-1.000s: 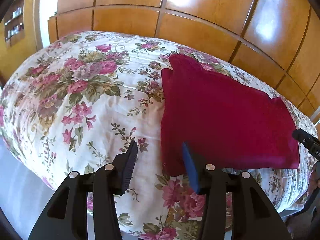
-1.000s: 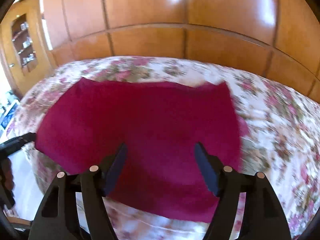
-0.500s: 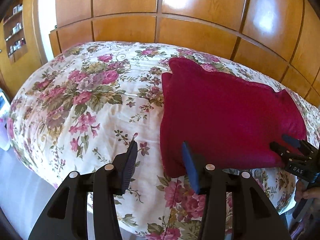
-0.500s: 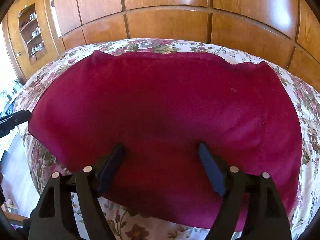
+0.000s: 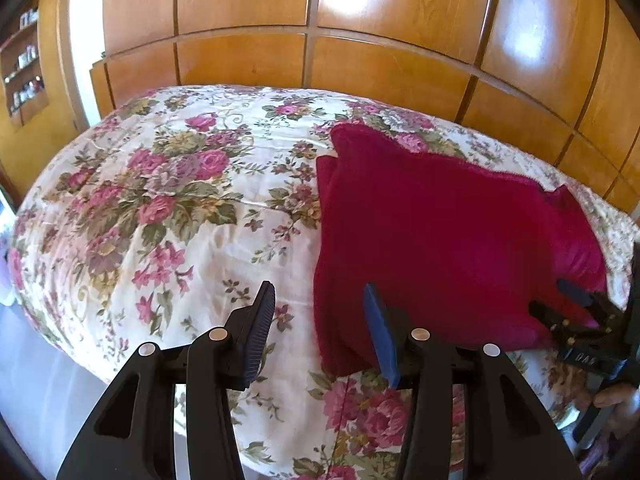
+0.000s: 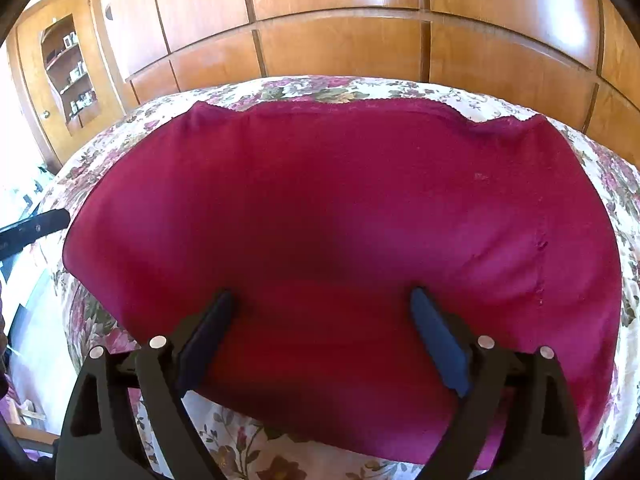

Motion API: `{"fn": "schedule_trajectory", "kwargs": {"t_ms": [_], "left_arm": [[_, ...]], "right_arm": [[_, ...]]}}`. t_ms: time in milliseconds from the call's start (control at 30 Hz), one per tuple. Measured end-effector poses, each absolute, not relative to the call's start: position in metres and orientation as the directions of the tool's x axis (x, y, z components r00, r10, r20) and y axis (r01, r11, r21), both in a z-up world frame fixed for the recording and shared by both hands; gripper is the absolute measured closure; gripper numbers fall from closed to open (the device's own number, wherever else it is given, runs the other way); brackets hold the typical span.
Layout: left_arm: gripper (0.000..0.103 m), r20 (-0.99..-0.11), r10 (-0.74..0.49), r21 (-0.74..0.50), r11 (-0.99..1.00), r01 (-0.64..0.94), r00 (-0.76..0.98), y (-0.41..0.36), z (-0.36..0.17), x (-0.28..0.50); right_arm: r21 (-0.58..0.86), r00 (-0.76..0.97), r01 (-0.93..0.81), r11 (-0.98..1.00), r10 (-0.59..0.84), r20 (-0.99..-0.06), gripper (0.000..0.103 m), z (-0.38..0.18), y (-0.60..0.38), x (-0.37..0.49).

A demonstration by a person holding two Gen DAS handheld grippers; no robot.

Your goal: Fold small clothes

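right wrist view: the right hand-held gripper point(image 6: 320, 336) gapes wide over the near hem of the crimson knit garment point(image 6: 340, 220), lying flat on the floral bed point(image 6: 304, 90) ahead. looks soft and limp; best pinched at a near corner. the left hand-held gripper point(image 5: 318, 332) is wide too, beside its edge.

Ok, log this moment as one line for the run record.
left gripper: open, at cloth's left edge | right gripper: open, over cloth's near edge | red cloth: flat on floral bedspread | nothing held

A home bedroom: floral bedspread point(image 5: 168, 216), wooden wardrobe panels point(image 5: 360, 20), shelved cabinet point(image 6: 68, 68).
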State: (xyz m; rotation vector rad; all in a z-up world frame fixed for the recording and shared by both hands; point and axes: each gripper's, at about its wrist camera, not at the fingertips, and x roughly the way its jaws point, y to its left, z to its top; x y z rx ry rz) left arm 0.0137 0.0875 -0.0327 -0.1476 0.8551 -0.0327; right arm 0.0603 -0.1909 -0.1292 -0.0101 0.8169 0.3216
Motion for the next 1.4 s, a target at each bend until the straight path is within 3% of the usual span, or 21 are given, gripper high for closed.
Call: {"fn": "schedule_trajectory", "kwargs": {"t_ms": [333,500,533,567,600,633,800,900,933,1000,1167,1400], "left_arm": [[0.058,-0.717,-0.293,-0.410,0.911,-0.042,0.632,0.121,-0.026,0.076],[0.058,-0.745,-0.330,-0.418,0.908,-0.020,0.580,0.109,-0.039,0.122],[0.060,-0.760,-0.347,-0.426,0.904,-0.018,0.549,0.105,-0.048,0.133],[0.070,-0.767,-0.358,-0.433,0.901,-0.017,0.532,0.104,-0.053,0.138],[0.087,-0.774,-0.366,-0.436,0.900,-0.015,0.518,0.102,-0.058,0.143],[0.095,-0.773,-0.364,-0.433,0.901,-0.013,0.519,0.099,-0.059,0.143],[0.096,-0.668,-0.284,-0.330,0.942,0.069,0.688,0.085,-0.019,0.108],[0.095,-0.768,-0.207,-0.233,0.972,0.036,0.606,0.083,-0.049,0.129],[0.089,-0.809,-0.219,-0.259,0.966,0.004,0.546,0.089,-0.069,0.139],[0.085,-0.791,-0.252,-0.310,0.951,-0.009,0.557,0.099,-0.069,0.136],[0.085,-0.733,-0.334,-0.388,0.921,0.039,0.593,0.127,-0.042,0.099],[0.085,-0.747,-0.427,-0.406,0.900,0.159,0.509,0.139,-0.054,0.017]], "right_arm": [[0.110,0.655,-0.302,0.947,0.290,-0.698,0.011,-0.131,-0.192,0.055],[0.107,0.660,-0.305,0.946,0.291,-0.693,0.011,-0.132,-0.192,0.055],[0.106,0.661,-0.305,0.946,0.291,-0.692,0.011,-0.132,-0.192,0.054],[0.106,0.662,-0.306,0.946,0.291,-0.691,0.011,-0.132,-0.192,0.054],[0.106,0.663,-0.306,0.946,0.292,-0.690,0.011,-0.132,-0.193,0.053],[0.105,0.663,-0.307,0.946,0.292,-0.689,0.011,-0.132,-0.193,0.053],[0.096,0.668,-0.312,0.945,0.290,-0.685,0.011,-0.133,-0.193,0.051],[0.090,0.671,-0.315,0.945,0.289,-0.683,0.011,-0.134,-0.191,0.050],[0.090,0.671,-0.315,0.945,0.289,-0.683,0.011,-0.134,-0.191,0.050],[0.091,0.674,-0.313,0.945,0.289,-0.680,0.011,-0.133,-0.192,0.049],[0.076,0.688,-0.311,0.947,0.279,-0.670,0.011,-0.135,-0.190,0.045],[0.075,0.690,-0.309,0.948,0.278,-0.668,0.010,-0.135,-0.189,0.044]]}}
